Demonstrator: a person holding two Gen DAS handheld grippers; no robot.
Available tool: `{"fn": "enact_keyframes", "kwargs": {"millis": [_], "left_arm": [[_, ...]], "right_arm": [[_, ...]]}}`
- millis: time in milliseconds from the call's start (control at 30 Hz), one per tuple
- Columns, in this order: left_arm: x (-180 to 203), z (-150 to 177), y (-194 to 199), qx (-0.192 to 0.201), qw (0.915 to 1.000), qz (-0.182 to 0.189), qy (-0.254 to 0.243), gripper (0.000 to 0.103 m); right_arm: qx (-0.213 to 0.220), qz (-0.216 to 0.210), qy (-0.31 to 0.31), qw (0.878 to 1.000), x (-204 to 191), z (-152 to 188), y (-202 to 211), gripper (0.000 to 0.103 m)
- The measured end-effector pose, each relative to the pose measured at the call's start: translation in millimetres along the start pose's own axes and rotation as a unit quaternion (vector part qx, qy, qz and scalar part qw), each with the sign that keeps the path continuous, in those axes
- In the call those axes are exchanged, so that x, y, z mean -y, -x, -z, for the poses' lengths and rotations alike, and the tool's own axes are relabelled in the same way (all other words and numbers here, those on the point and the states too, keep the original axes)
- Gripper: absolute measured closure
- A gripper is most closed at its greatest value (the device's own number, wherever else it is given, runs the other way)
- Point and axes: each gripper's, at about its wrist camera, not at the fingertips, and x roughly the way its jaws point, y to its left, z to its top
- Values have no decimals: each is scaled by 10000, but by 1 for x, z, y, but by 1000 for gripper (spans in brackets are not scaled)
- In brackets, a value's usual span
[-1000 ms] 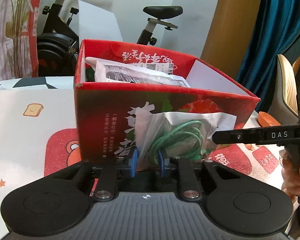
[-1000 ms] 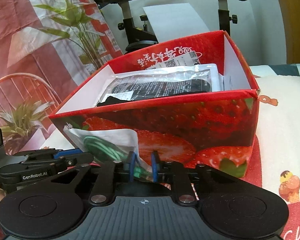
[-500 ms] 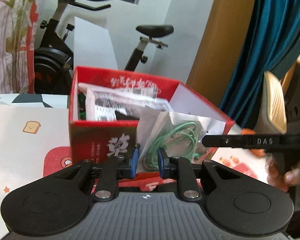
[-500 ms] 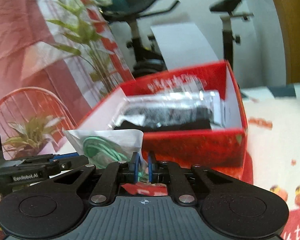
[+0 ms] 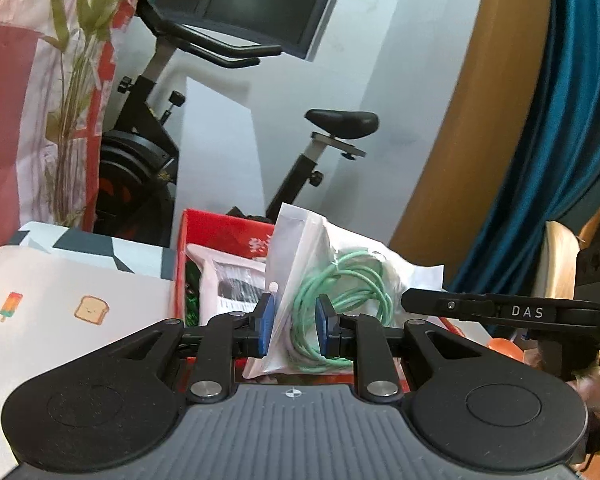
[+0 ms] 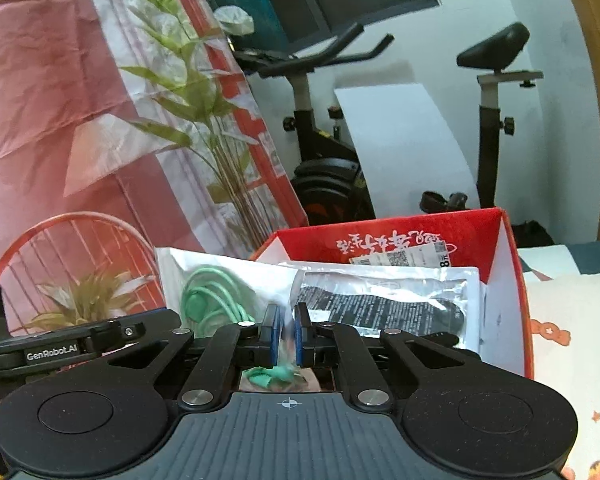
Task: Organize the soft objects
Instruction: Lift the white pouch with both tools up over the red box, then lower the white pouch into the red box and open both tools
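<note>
With an exercise bike (image 5: 160, 152) behind, the left gripper (image 5: 293, 322) and right gripper (image 6: 287, 334) both pinch the clear bag of green cable (image 5: 340, 292), held above the near edge of the red box (image 6: 508, 280).

Ahead of both sets of tongs the red box (image 6: 508, 280) stands open-topped, but a flat black-and-clear packet (image 6: 384, 304) covers most of its inside, leaving only a narrow gap along the white wall to the right of the right tongs. Between the left tongs' pads (image 5: 265, 322) a clear bag of green cable (image 5: 340, 292) fills the gap and screens the box. Beyond the box an exercise bike (image 6: 324, 152) and a leaning white board (image 6: 404, 148) close off the far side.
</note>
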Motion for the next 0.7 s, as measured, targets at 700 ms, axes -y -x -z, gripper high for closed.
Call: {"fn": "enact_keyframes", "kwargs": {"millis": [700], "left_arm": [[-14,-13,-46,-452,9988,-132,114,80]], "right_arm": [[-696,288,-49,9971,10,-26,-77,101]]}}
